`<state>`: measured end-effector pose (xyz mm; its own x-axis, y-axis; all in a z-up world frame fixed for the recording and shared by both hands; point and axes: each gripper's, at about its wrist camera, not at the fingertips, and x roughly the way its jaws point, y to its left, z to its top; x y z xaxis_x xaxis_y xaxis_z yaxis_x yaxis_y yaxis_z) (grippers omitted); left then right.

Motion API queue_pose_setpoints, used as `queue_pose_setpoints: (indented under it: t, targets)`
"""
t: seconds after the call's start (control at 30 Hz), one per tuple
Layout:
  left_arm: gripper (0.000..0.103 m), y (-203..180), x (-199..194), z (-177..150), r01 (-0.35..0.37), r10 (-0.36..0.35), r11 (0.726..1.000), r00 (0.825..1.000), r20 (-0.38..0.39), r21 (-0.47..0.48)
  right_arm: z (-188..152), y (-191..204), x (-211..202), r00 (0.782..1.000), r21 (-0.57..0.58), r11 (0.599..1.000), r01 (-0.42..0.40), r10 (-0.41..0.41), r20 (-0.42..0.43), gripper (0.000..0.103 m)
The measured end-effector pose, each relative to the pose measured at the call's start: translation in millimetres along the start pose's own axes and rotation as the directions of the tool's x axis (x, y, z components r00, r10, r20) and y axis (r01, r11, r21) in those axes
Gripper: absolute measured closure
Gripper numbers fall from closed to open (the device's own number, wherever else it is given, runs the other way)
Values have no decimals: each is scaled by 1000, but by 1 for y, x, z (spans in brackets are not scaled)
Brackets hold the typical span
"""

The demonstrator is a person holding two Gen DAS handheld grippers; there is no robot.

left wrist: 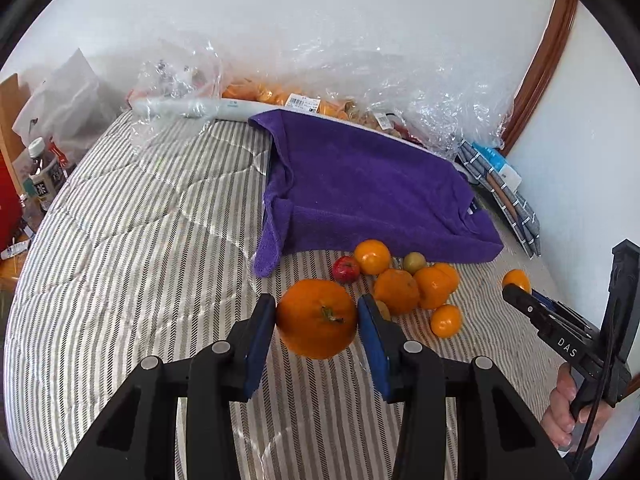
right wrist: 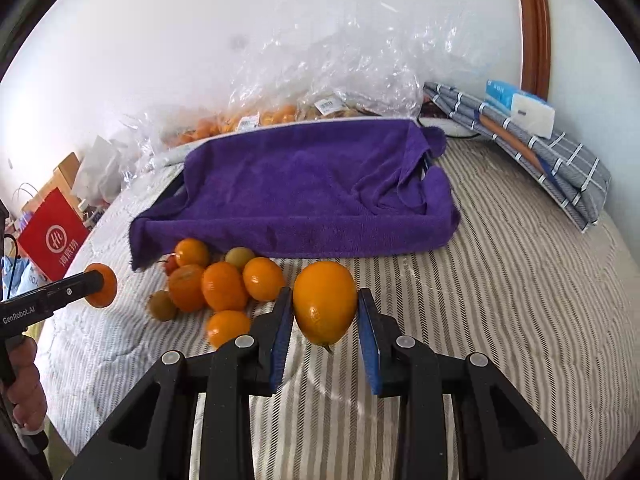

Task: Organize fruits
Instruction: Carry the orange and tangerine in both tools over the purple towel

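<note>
Left gripper [left wrist: 317,318]: clenched on a big orange [left wrist: 316,319], one blue pad on each side of it, stem turned to the camera; the fruit is lifted over the striped cover [left wrist: 132,248], just in front of the pile.
Right gripper [right wrist: 325,309]: clenched on a yellow-orange fruit [right wrist: 325,306], also held up in the air, in front of the towel's near edge.
Landmark: the purple towel [right wrist: 296,188], draped over something flat with raised sides, in the middle of the cover.
Pile [right wrist: 218,286]: several oranges, two greenish fruits and one small red fruit [left wrist: 346,269]; they lie touching each other just in front of the towel's near left corner. The rear ones touch the hanging towel edge.
Towel edges: the near edge hangs down to the cover; one corner hangs lower, beside the red fruit.
Open room: bare striped cover to the left of the towel and in front of it; also on the right, between the towel and the folded grey cloth [right wrist: 532,152].
Behind the towel: clear plastic bags [left wrist: 360,80] with more oranges, against the wall.
Cover's left edge: a red bag [right wrist: 52,236] and bottles [left wrist: 42,176] stand beyond it.
</note>
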<state>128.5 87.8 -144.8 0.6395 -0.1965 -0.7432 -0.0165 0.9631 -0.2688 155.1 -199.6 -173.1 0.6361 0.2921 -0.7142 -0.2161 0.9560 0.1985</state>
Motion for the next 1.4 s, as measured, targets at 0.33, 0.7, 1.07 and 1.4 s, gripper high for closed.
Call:
queue_pose_setpoints:
  t: [0.33,0.7,1.07,1.4]
  targets:
    - [63,-8,-22,6,19,-19,999,1000,25,-26,9,15,-32,1000,-23,1000,11,-10,19,72]
    - [63,-10,-37,37,34,-33,999,998,59,-16,37,25,-47,999,-28,999,16,-15,45,72]
    - [63,-18,-28,85,44,-44,999,995,85,6,79,25,-44,997,-22,999,28,-26,77,72]
    - [63,-20,5,131,57,-59,998,994,91,18,114,20,-17,995,-22,999,47,-45,88,72]
